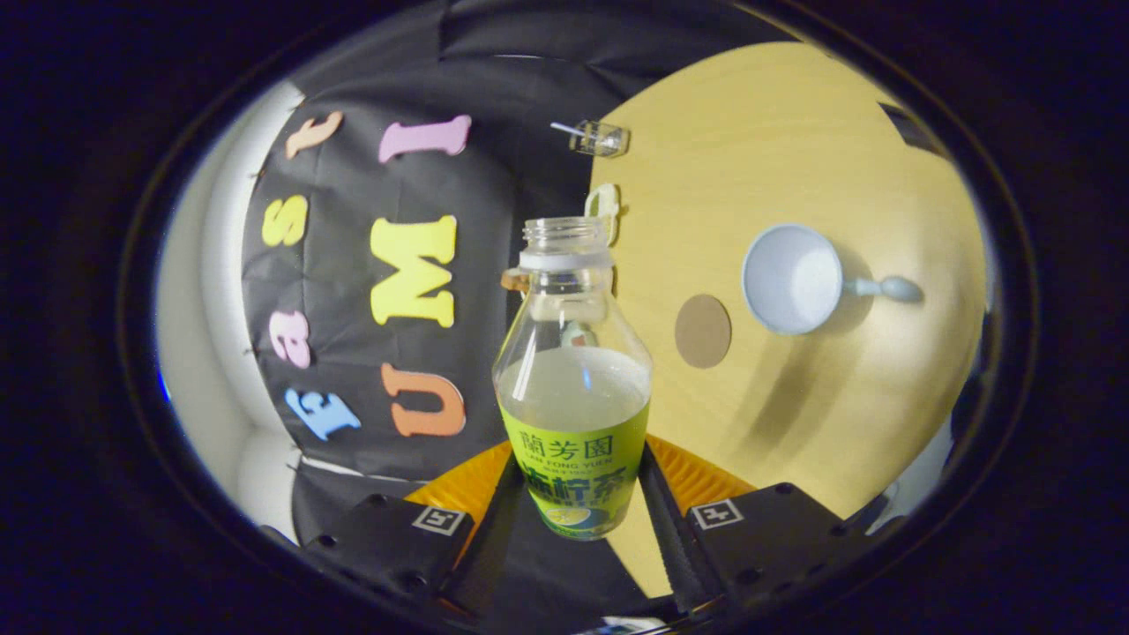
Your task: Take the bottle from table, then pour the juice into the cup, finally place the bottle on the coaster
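The wooden table (794, 132) looks turned on its side from here, so the whole gripper must be rolled over. The bottle (573, 379) sits between the two fingers, which press on its labelled lower body from both sides; the gripper (575, 494) is clamped on it and holds it clear of the tabletop. The bottle has no cap, its neck is bare, and pale juice fills it to about half, just above the green label. Beyond the bottle, on the table, the cup (791, 279) shows its light inside with nothing in it, mouth towards us, handle on the side away from the bottle. Between the bottle and the cup lies the round brown coaster (703, 331), apart from both. Farther past the bottle's neck, at the table's edge by the black cloth, stands a small clear glass container (602, 138).
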Demonstrator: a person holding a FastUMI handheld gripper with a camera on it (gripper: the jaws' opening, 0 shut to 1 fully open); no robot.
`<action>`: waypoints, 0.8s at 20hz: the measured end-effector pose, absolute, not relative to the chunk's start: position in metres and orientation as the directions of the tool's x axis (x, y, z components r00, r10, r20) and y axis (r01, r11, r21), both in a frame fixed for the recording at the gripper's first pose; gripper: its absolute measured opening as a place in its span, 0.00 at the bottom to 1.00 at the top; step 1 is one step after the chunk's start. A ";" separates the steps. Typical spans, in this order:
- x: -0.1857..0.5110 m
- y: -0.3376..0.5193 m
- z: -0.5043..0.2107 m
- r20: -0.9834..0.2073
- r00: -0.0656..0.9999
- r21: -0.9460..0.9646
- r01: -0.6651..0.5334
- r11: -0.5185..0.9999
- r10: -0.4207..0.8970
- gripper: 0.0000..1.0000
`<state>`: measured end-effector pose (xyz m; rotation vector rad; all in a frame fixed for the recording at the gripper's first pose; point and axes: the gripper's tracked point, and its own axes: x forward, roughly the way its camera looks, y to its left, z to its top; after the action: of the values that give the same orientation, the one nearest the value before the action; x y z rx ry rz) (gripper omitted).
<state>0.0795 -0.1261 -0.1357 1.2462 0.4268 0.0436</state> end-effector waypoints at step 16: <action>0.110 -0.161 -0.127 -0.269 0.952 0.090 0.179 0.980 -0.149 0.80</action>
<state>0.1098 -0.1611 -0.1266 0.1136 0.2642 -0.1669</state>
